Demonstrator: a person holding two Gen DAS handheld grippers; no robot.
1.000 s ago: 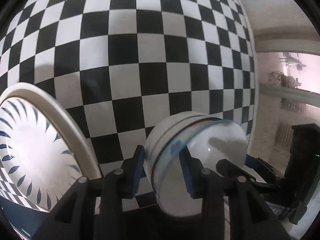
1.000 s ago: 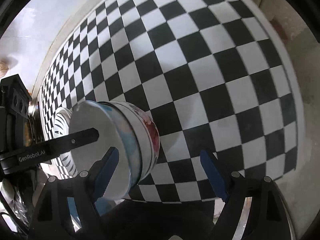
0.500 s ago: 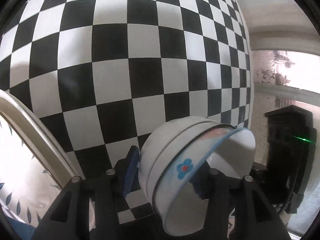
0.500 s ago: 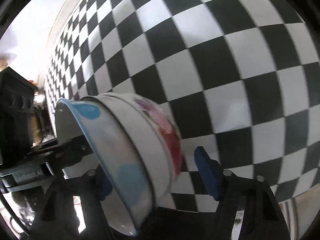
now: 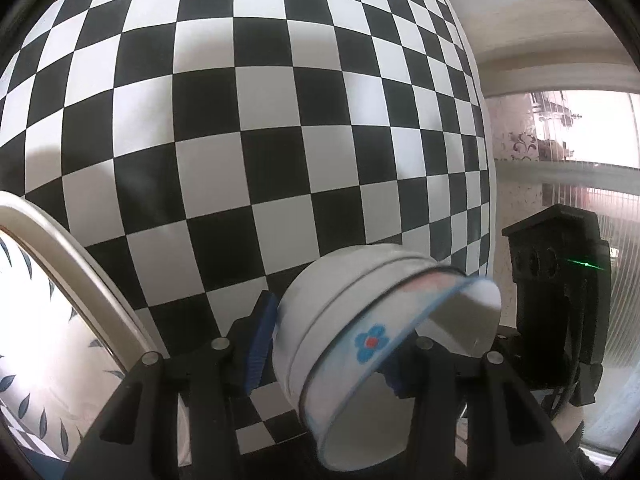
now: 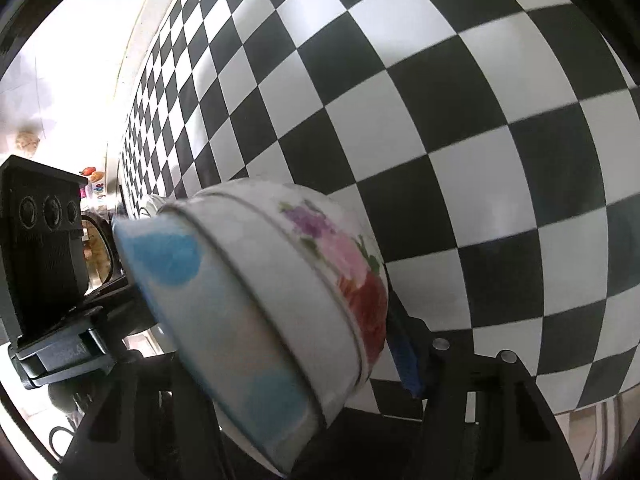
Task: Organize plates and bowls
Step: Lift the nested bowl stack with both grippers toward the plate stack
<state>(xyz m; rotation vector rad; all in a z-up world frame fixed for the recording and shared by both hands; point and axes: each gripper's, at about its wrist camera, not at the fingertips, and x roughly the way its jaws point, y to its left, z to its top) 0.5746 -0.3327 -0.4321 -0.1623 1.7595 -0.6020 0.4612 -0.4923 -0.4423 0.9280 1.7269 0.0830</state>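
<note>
My left gripper [image 5: 326,354], jaws lately widened, straddles the tilted stack of two nested white ceramic bowls [image 5: 340,320] above the black-and-white chequered tabletop [image 5: 280,120]; my right gripper [image 6: 280,364], jaws narrowing, brackets the same stack.

Black-and-white checkered tabletop [image 5: 248,128]; leaf-patterned plate [image 5: 52,320] lying on it at left edge of left-wrist view.

Daylight blows out the window [image 5: 592,120] right of the left tongs [image 5: 324,356]; soft shadows cross the checkered tabletop [image 5: 280,140]. Fisheye bends the squares; the near bowl [image 6: 256,320] is blurred.
</note>
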